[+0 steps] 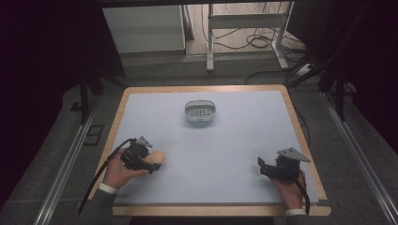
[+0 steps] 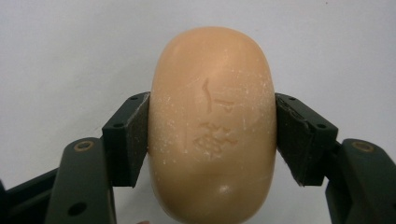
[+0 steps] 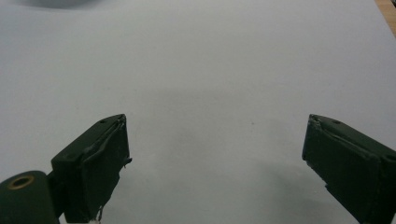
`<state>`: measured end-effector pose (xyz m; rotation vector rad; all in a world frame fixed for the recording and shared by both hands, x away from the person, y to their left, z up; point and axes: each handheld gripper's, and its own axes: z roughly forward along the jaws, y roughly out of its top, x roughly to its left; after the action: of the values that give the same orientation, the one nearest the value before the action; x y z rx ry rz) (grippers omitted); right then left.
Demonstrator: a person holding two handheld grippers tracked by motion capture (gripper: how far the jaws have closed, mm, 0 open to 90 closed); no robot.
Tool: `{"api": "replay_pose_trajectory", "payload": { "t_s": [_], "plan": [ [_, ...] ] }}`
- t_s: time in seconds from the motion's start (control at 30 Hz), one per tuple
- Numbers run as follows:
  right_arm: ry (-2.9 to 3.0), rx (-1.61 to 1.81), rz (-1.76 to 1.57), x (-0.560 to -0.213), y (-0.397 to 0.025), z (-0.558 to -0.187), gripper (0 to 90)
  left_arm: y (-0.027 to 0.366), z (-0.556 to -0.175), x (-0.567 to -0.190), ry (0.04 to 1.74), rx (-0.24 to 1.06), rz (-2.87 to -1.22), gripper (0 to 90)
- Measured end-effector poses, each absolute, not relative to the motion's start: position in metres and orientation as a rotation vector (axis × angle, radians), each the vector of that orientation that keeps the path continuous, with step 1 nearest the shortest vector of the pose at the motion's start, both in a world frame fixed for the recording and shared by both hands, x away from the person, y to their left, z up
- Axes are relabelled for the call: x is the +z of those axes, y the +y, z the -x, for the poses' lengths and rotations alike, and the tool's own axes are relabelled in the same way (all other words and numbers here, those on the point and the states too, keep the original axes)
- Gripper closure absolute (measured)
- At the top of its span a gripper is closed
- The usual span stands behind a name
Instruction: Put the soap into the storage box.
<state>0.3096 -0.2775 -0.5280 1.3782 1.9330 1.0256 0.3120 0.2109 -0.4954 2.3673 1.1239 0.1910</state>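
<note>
Pale blue covers your tabletop (image 1: pixel 225 154), with a small grey slotted dish (image 1: pixel 200 111) sitting far from you near its middle and well apart from both hands. Your right gripper (image 3: pixel 215 163) rests near the right edge, its fingers wide apart around nothing. Your left gripper (image 2: pixel 212 135) has its fingers clamped across the middle of the peach soap bar (image 2: pixel 212 126) at the near left; judge it stiff, light, but slick and rounded, so keep that grip squarely across the widest part.

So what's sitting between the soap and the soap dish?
Nothing: in the high view, bare table runs from the soap, held by the left gripper, to the dish.
</note>
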Motion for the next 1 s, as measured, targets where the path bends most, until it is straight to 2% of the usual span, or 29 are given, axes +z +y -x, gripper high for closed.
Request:
{"api": "replay_pose_trajectory", "payload": {
  "t_s": [1.0],
  "plan": [
    [1.932,1.023,-1.371,-0.528,-0.277,-0.309,7.5,0.193,-0.332,-0.471,1.071,0.225,-2.387,32.5]
  ]
}}
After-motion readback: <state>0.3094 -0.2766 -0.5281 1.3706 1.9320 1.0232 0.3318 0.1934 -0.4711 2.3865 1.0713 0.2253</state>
